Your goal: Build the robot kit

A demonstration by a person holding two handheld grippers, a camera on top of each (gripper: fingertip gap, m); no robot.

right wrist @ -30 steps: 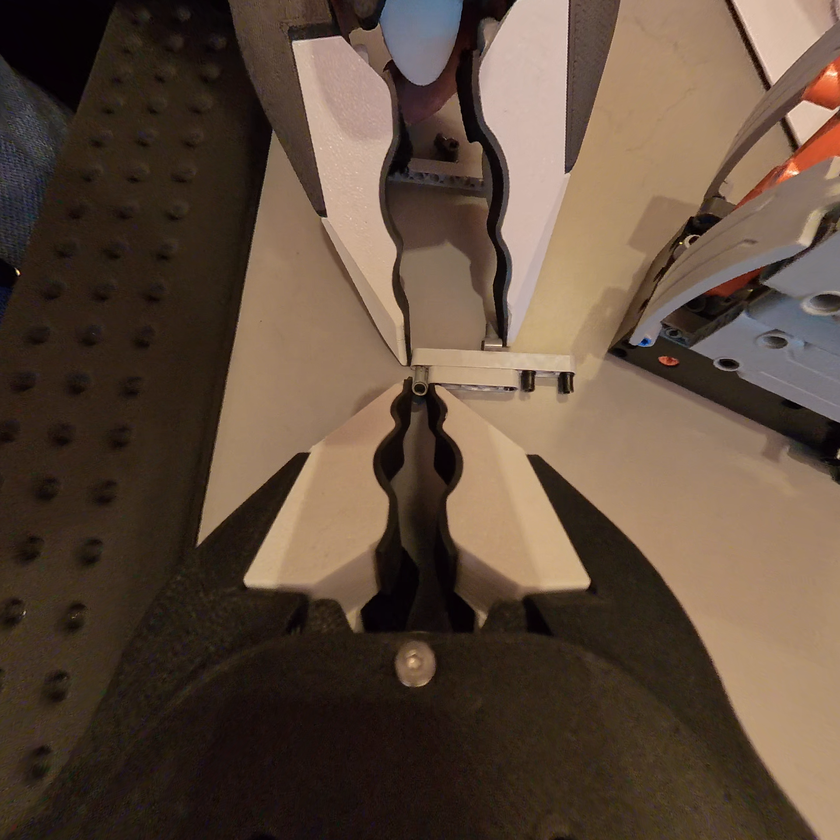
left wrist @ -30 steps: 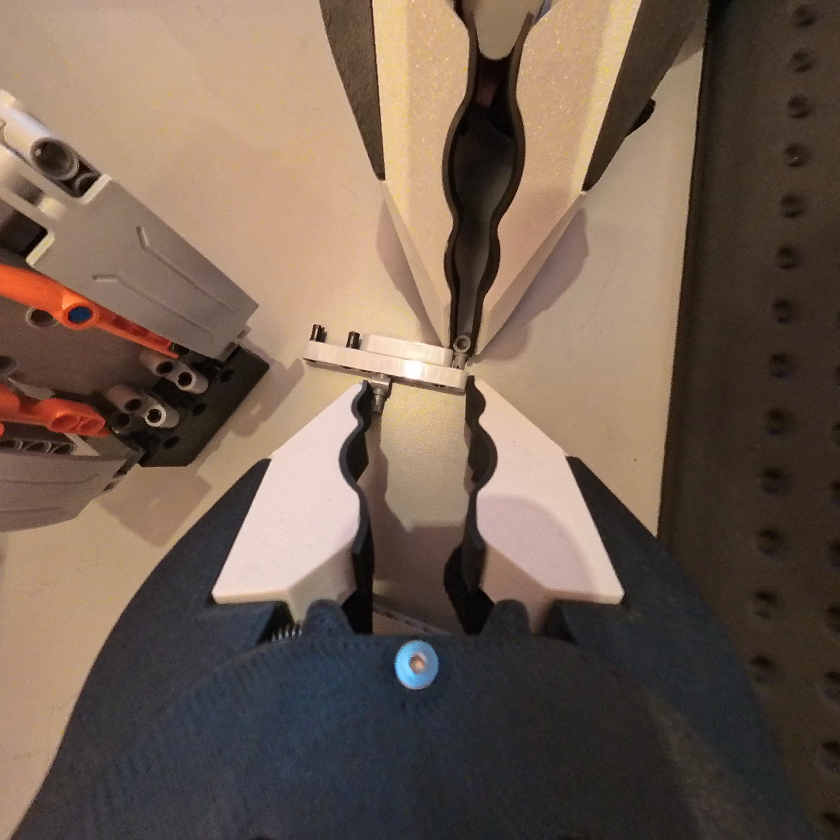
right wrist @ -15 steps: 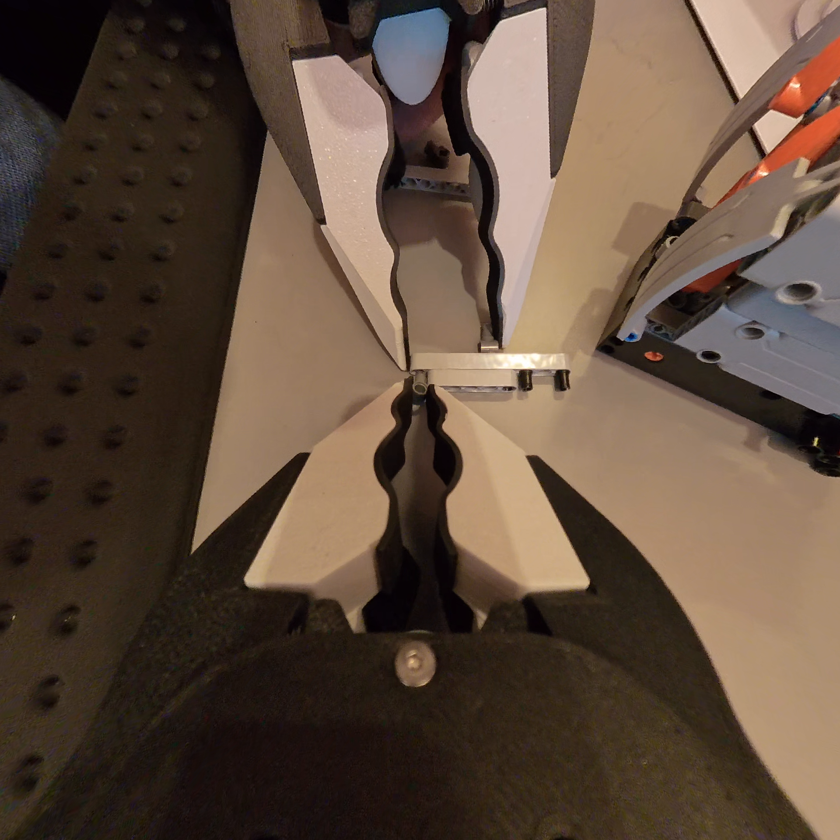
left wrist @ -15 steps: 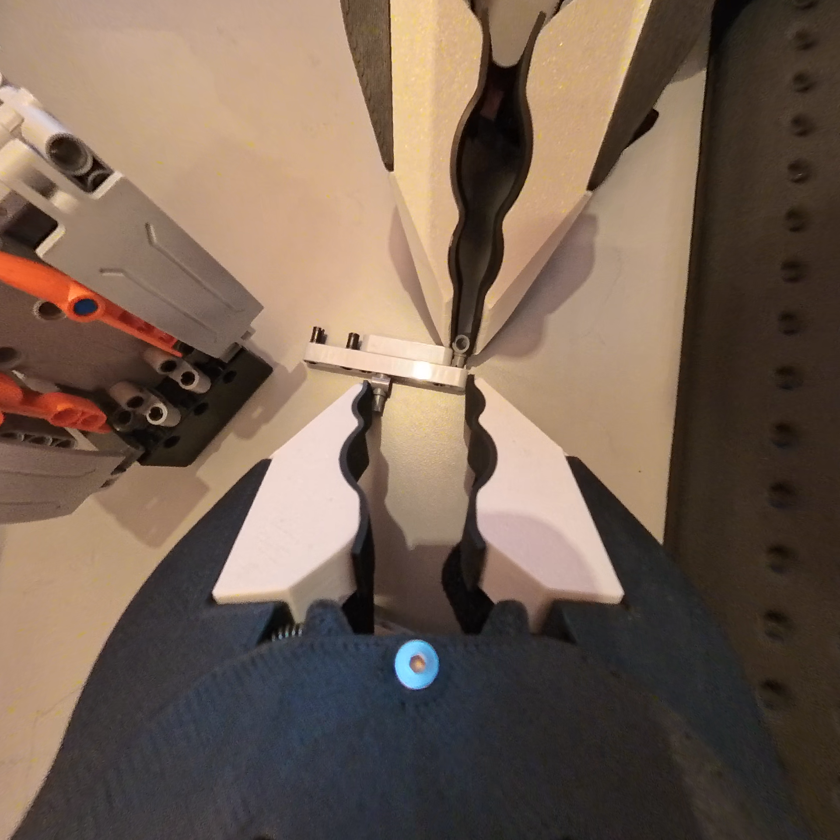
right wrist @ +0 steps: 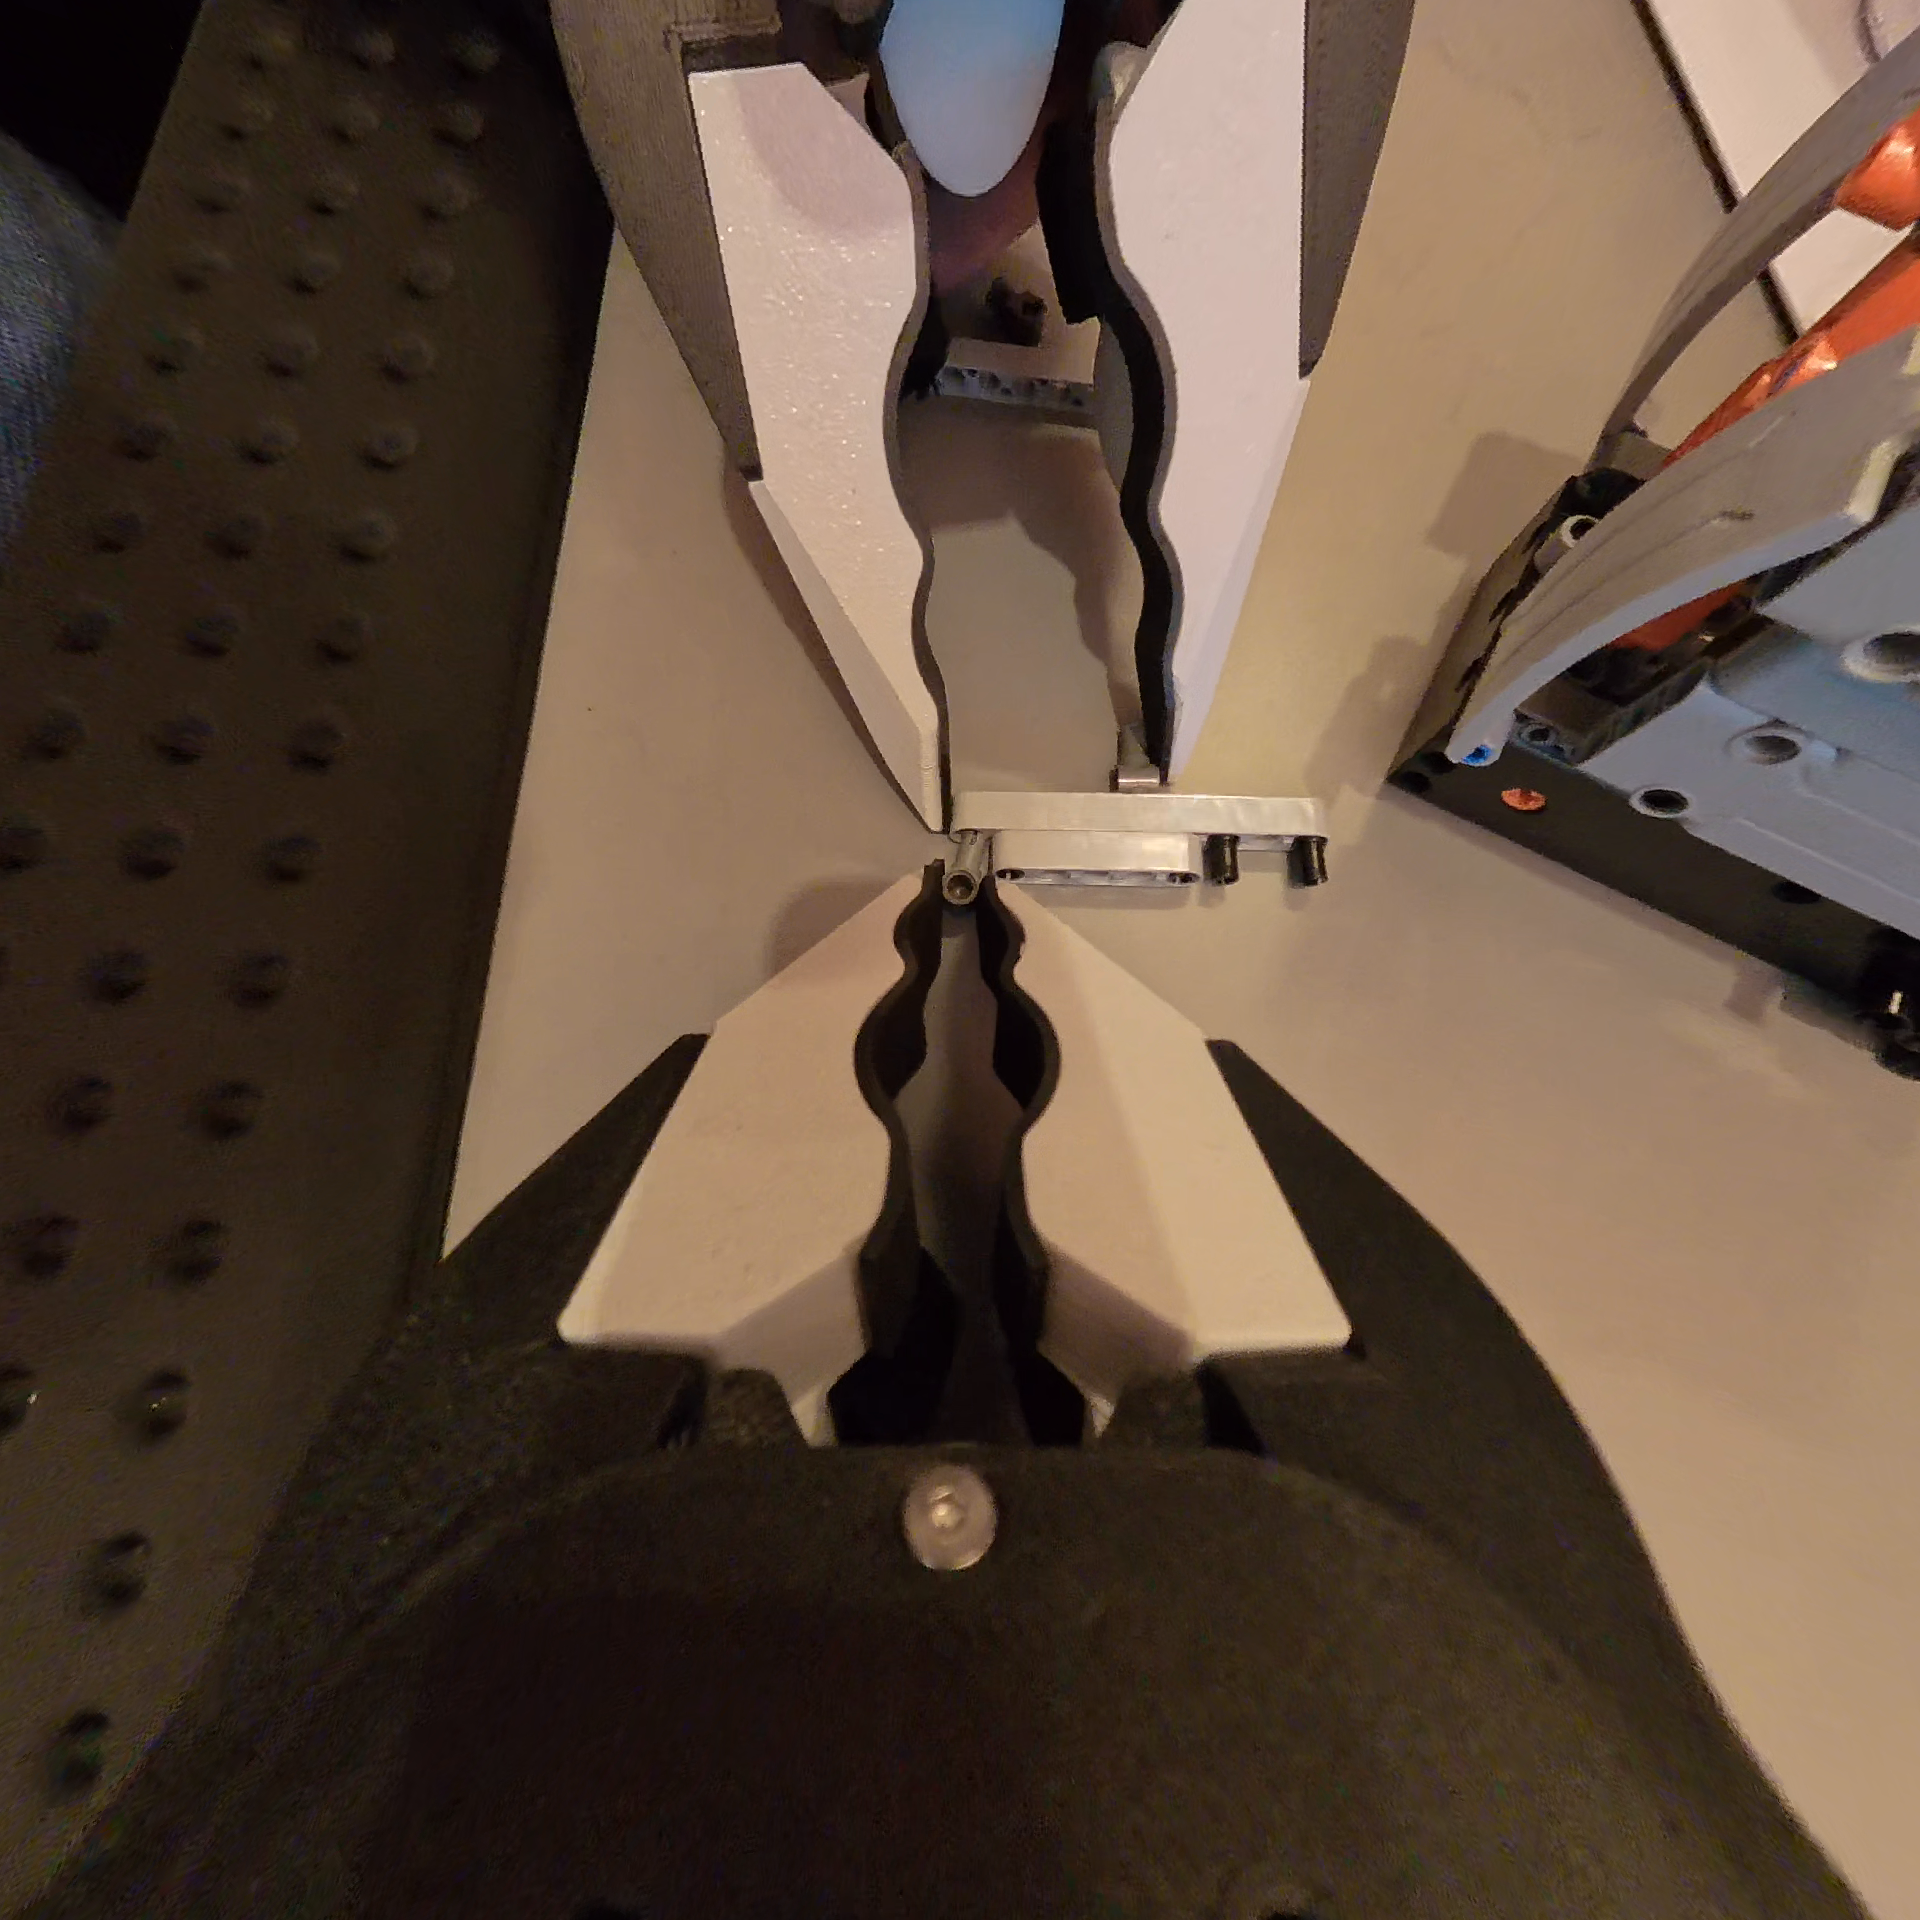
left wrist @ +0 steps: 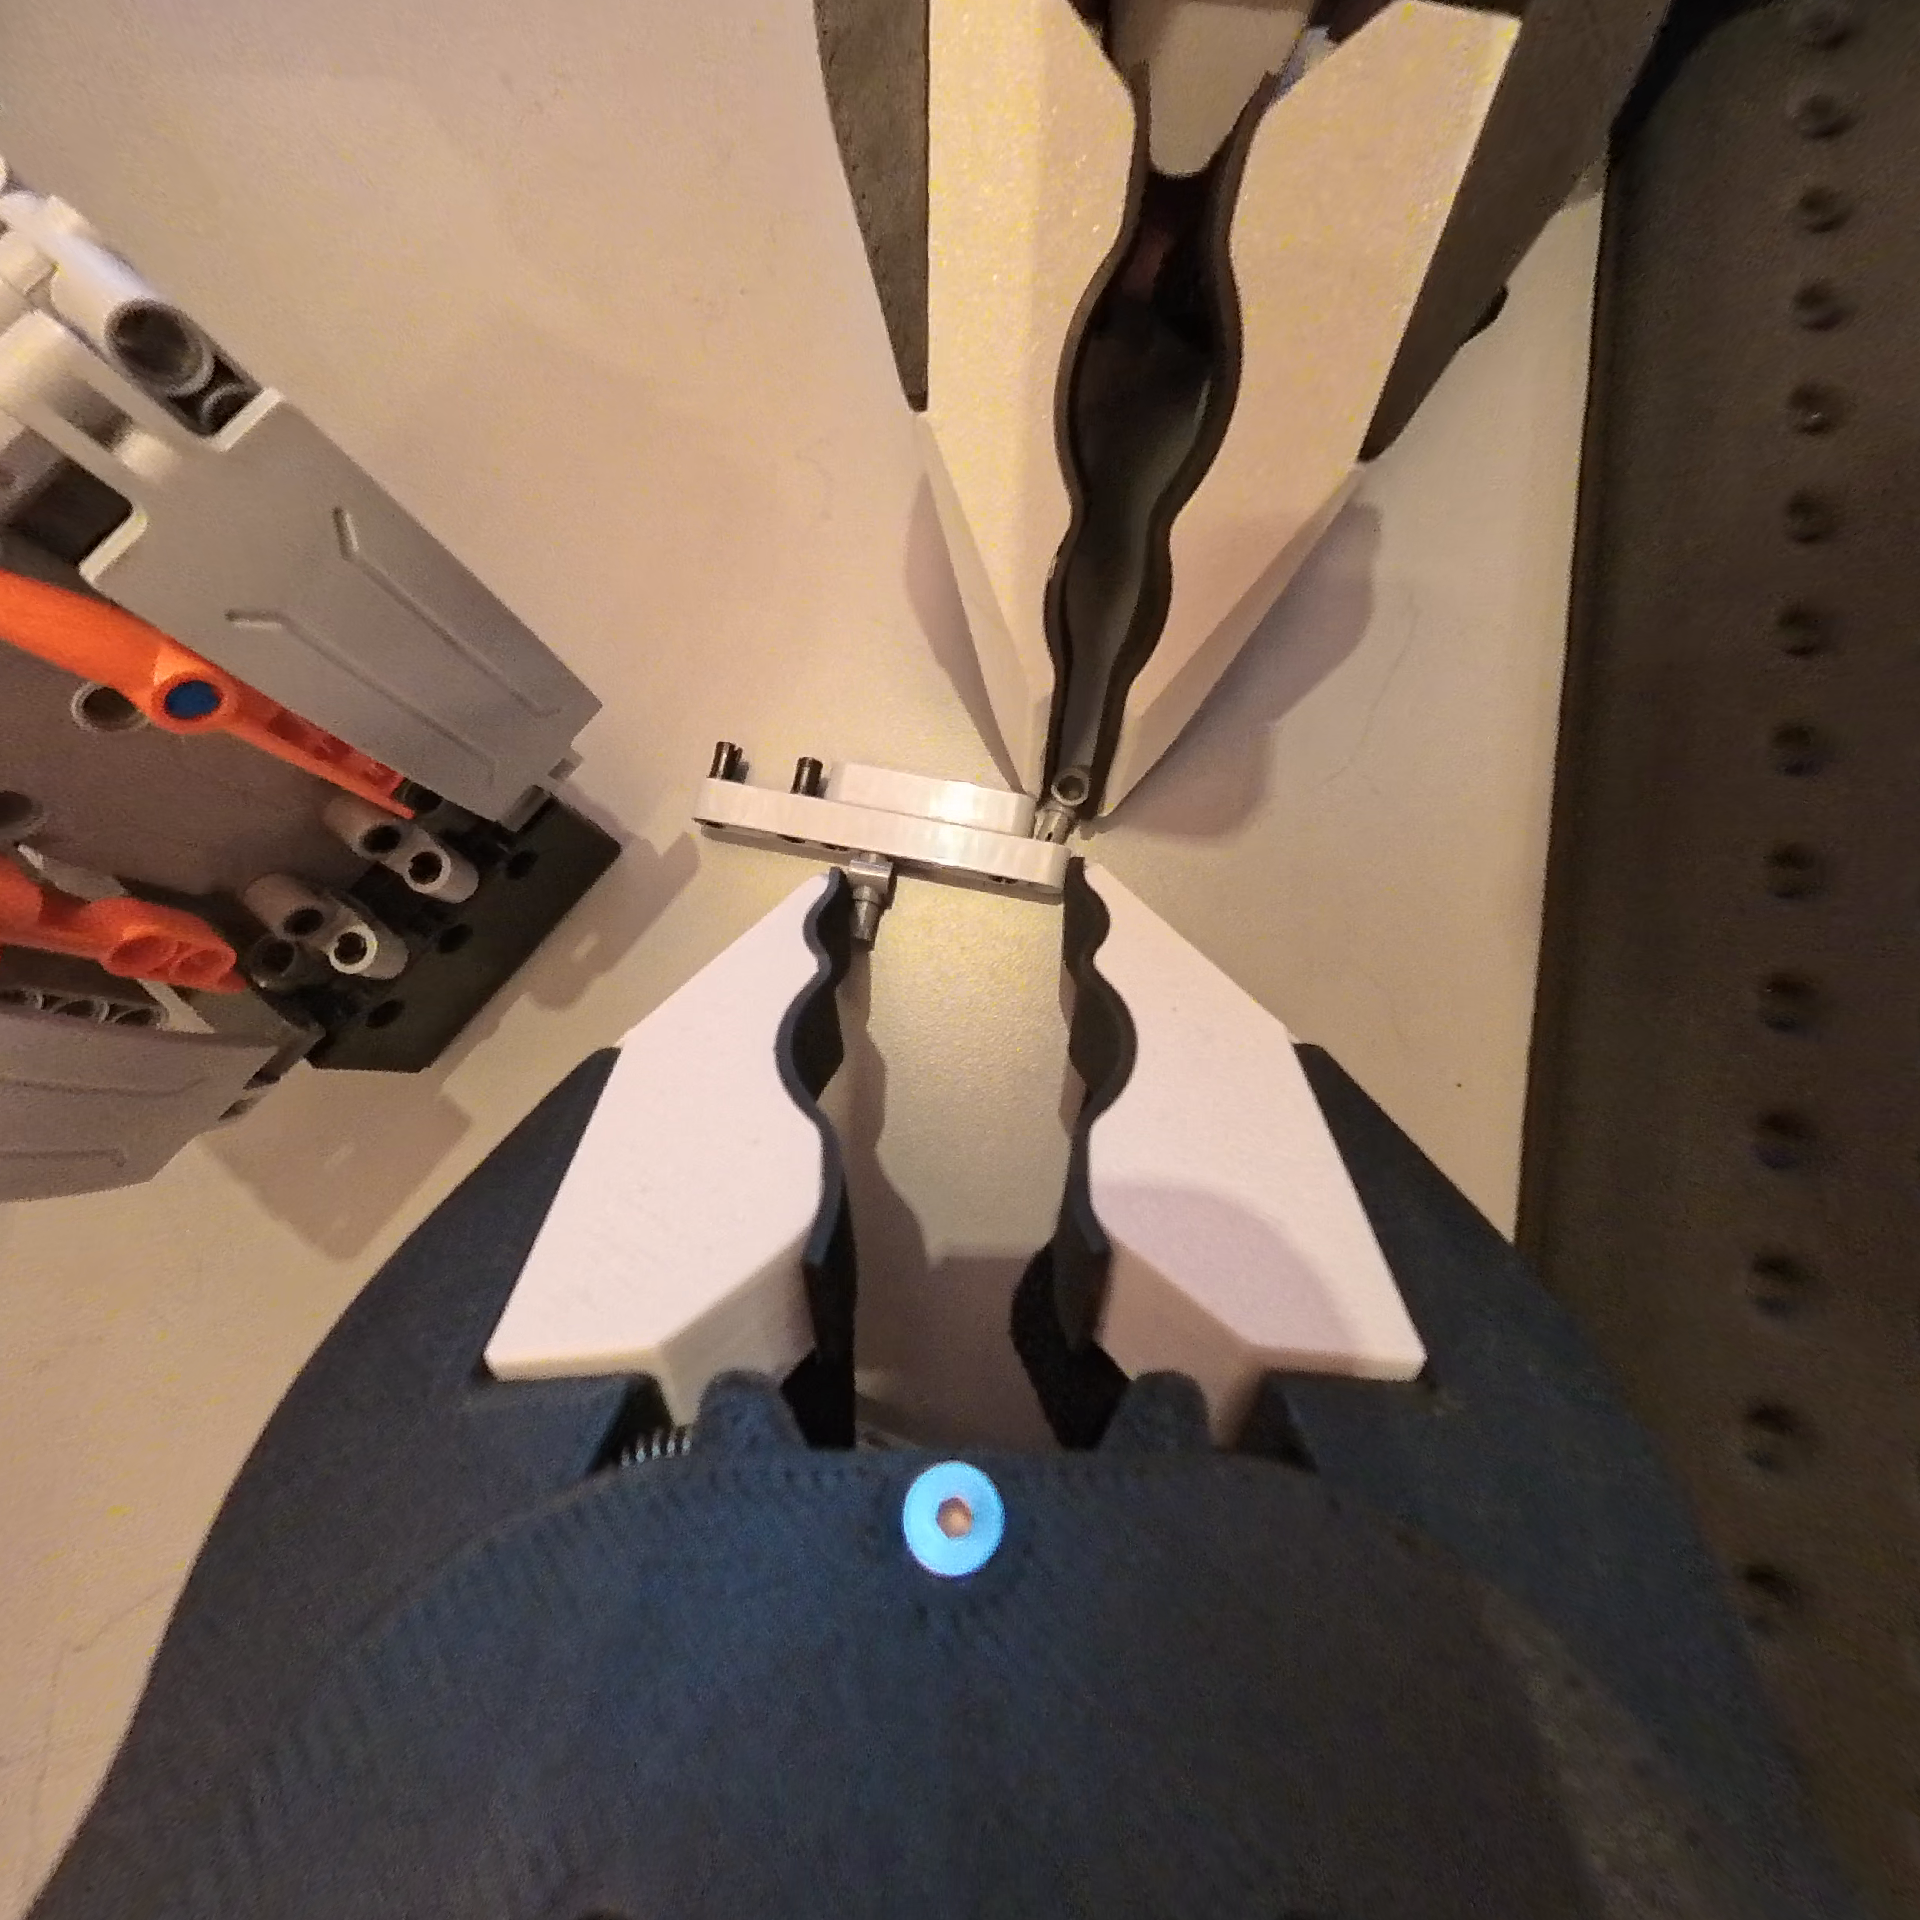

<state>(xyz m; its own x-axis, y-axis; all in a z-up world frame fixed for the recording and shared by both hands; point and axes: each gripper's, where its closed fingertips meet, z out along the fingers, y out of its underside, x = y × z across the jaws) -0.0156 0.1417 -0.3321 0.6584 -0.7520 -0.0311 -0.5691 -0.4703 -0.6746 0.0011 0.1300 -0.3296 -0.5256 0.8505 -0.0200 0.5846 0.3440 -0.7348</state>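
1. The pale tabletop (left wrist: 644, 312) is carrying everything, with a dark studded mat (left wrist: 1766, 935) lying along its edge, well apart from the white beam.
2. A grey, black and orange brick model (left wrist: 260, 727) is sitting near the beam's pegged end, not touching it.
3. The left gripper (left wrist: 961, 894) is standing with its jaws apart, tips just beside the beam, one fingertip (left wrist: 821, 904) by a grey pin (left wrist: 871, 888).
4. The right gripper (right wrist: 961, 894), facing it from across the beam, is pinching a small grey pin (right wrist: 964, 868) with its jaws nearly together.
5. The white beam (left wrist: 883, 826) is lying flat between both grippers, with two black pegs (left wrist: 769, 769) sticking from one end.
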